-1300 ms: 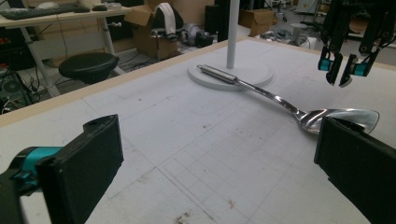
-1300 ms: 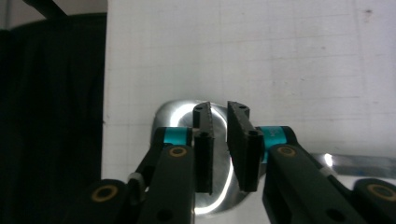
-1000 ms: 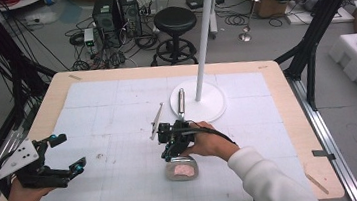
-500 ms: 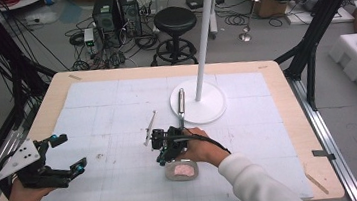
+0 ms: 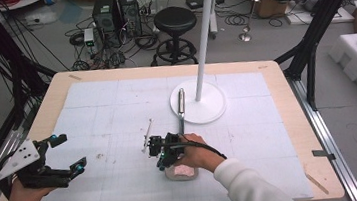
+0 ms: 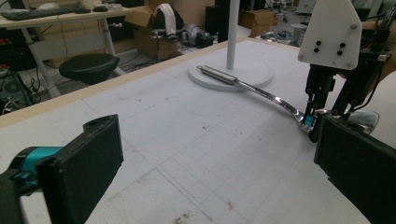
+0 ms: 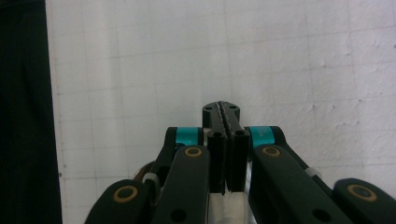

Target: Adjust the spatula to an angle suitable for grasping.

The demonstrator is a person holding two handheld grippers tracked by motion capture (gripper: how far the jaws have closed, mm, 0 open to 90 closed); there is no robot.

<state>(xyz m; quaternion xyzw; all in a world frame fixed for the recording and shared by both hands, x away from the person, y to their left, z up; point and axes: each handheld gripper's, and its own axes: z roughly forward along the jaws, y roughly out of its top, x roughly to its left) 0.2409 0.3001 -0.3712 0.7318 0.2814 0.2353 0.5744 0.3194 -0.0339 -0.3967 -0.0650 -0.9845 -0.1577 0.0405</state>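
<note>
Ladle (image 5: 181,111) long axis runs near-far, handle tip on stand base (image 5: 199,109); right claw (image 5: 158,152) clenched on ladle; left claw (image 5: 66,153) released.

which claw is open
The left claw: its jaws stand wide apart over bare table. The right claw has its jaws pressed together, near the spoon.
</note>
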